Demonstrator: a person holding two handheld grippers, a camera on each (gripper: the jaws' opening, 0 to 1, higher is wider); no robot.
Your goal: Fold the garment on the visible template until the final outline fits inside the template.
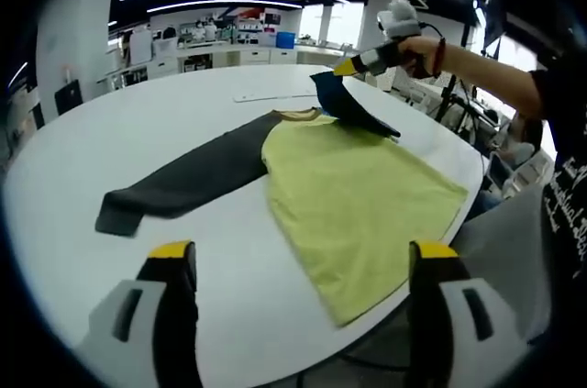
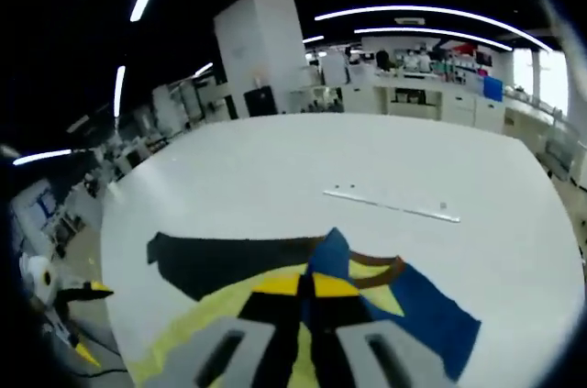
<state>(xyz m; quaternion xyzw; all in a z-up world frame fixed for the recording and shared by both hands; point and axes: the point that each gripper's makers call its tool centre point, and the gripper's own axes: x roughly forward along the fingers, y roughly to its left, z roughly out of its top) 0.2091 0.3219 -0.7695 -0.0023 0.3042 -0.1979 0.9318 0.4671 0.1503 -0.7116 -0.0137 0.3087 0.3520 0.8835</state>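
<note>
White lettering on person's dark shirt [image 1: 570,205], at 3 o'clock edge of left gripper view: letters present but too small and bent to read. Signs on far wall at 12 o'clock: blurred, unreadable. No readable text elsewhere.

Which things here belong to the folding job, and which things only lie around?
Belong to the job:
- garment, yellow body, dark sleeve spread out
- blue sleeve, pinched by the right gripper
- left gripper, jaws apart above the table

Only lying around:
- thin strip on the table
- counters behind
</note>
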